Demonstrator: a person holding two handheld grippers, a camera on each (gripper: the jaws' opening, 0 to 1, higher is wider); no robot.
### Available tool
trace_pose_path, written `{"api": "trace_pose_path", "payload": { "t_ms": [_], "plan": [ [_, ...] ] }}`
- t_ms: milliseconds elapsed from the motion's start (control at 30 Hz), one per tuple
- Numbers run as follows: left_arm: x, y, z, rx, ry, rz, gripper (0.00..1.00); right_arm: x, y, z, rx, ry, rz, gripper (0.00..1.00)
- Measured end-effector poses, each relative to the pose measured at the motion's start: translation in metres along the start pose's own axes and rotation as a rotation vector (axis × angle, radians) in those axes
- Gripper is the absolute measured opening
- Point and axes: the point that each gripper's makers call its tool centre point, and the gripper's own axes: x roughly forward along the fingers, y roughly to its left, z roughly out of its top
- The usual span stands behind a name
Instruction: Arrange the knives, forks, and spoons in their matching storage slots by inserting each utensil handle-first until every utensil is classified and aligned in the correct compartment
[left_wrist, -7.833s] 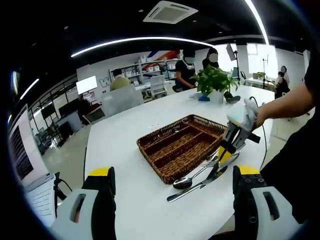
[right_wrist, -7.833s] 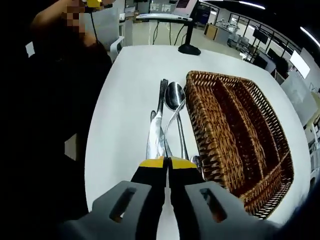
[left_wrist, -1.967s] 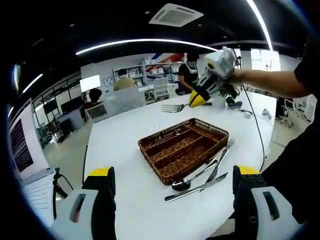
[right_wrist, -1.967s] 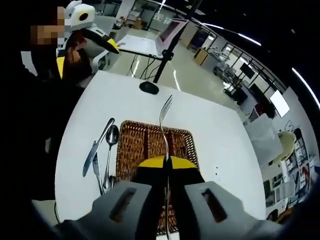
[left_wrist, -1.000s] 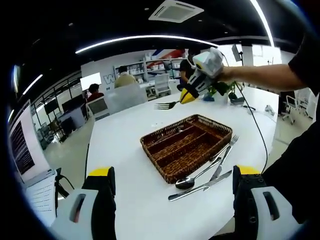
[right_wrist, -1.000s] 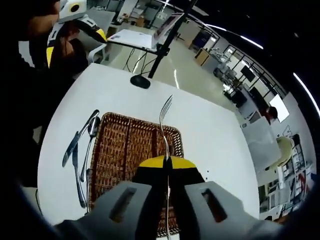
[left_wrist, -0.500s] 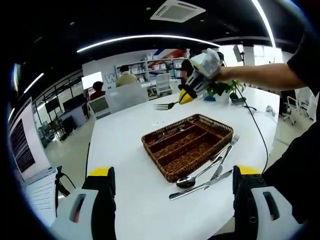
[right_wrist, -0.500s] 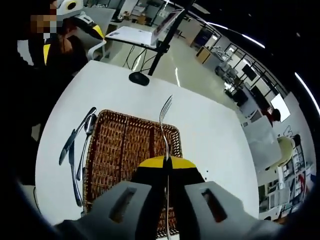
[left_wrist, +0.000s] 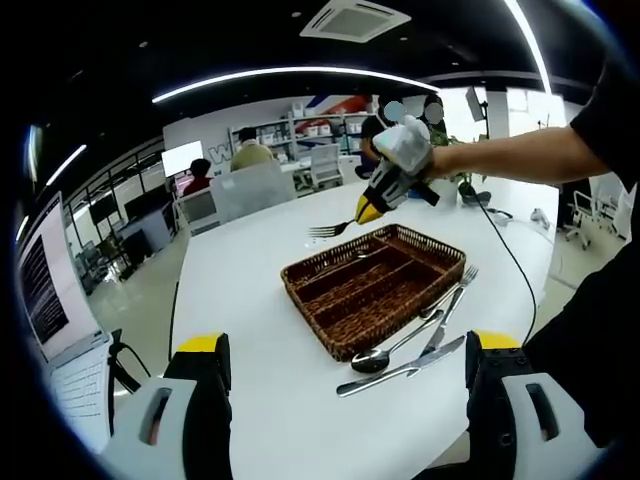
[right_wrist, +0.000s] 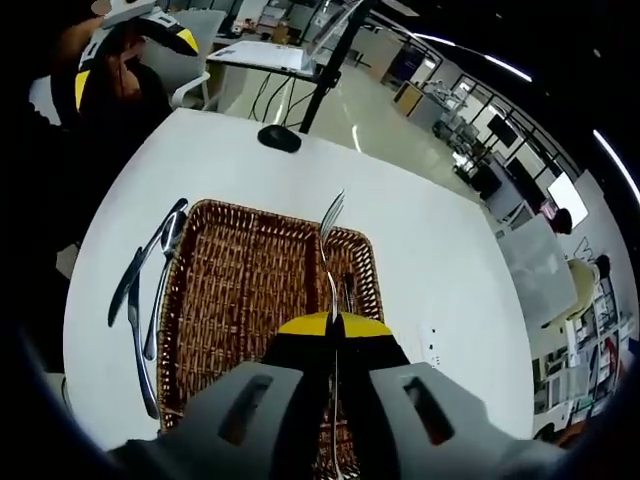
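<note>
Right gripper view: your right gripper (right_wrist: 334, 322) has its jaws closed on a fork (right_wrist: 329, 250), tines pointing to the upper middle of the frame, above the wicker tray (right_wrist: 235, 290). At the left of the frame a knife (right_wrist: 131, 283), a spoon (right_wrist: 163, 268) and another fork (right_wrist: 137, 342) lie on the white table (right_wrist: 440, 270) beside the tray. In the left gripper view, your left gripper (left_wrist: 355, 352) holds nothing, its jaws wide apart at the bottom.

A large letter "W" shows on the far white wall (left_wrist: 205, 160) in the left gripper view, with the rest of the word hidden. The screen (left_wrist: 45, 290) at the left edge carries lines of text too small to read.
</note>
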Motion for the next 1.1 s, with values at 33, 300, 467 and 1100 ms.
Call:
{"api": "trace_pose_path", "payload": {
  "t_ms": [33, 300, 467, 1100],
  "plan": [
    [0.000, 0.001, 0.000, -0.001, 0.001, 0.001, 0.99, 0.002, 0.002, -0.001, 0.005, 0.001, 0.004, 0.00],
    [-0.001, -0.001, 0.000, 0.000, 0.004, 0.004, 0.99, 0.011, 0.008, -0.007, 0.001, 0.014, 0.001, 0.00],
    [-0.001, 0.000, -0.001, 0.002, 0.005, 0.006, 0.99, 0.018, 0.011, -0.009, 0.005, 0.017, -0.002, 0.00],
    [0.000, -0.002, -0.003, 0.013, 0.016, 0.003, 0.99, 0.047, 0.027, -0.032, -0.011, 0.073, -0.020, 0.00]
  ]
}}
